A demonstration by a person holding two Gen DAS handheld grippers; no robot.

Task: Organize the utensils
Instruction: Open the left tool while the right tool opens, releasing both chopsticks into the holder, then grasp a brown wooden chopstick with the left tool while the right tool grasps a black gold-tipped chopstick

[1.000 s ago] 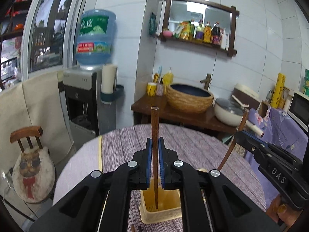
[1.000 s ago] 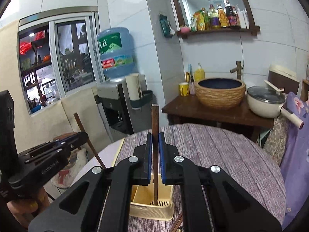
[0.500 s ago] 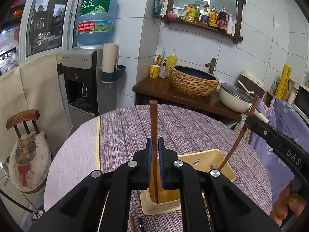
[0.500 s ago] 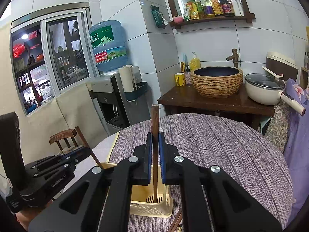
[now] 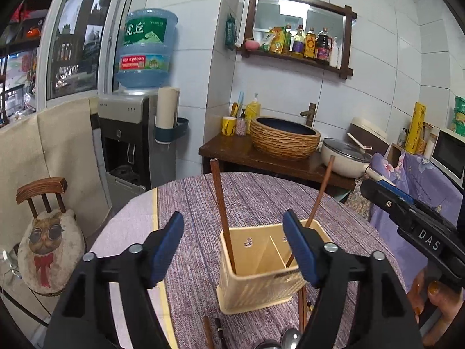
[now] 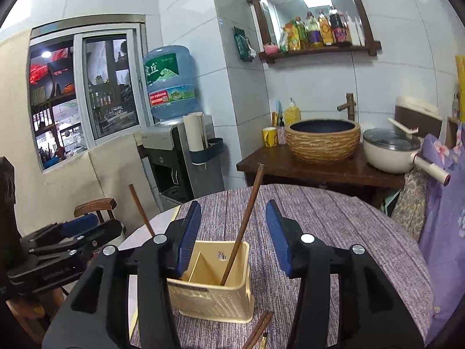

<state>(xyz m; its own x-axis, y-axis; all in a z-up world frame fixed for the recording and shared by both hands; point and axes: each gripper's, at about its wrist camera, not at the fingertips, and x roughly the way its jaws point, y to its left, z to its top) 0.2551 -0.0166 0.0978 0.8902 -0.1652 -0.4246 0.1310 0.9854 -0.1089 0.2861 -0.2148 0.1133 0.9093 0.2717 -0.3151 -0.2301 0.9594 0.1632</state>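
**A:** Wooden chopstick [image 5: 223, 218] first, from your left wrist view: it stands in the near-left compartment of the yellow utensil holder [image 5: 258, 288], long axis nearly upright with the top leaning a little left. It lies straight ahead of your left gripper [image 5: 234, 250], between the spread blue pads but touching neither. That gripper is released and carries nothing. A second chopstick [image 5: 315, 203] leans right out of the far compartment.

**B:** And what's left for me?

**A:** More sticks [image 5: 302, 305] and a spoon [image 5: 290, 337] lie on the purple-clothed surface [image 5: 191, 203] just under your left gripper, so that side looks nearer to them.

**B:** Right wrist view?

**A:** Your right gripper [image 6: 234, 235] is likewise wide open and empty. Its chopstick [image 6: 242, 226] rests in the holder's right-hand compartment, tilted right, passing between the pads without contact. Loose chopsticks [image 6: 258, 331] lie on the surface in front of the holder, just below that gripper.
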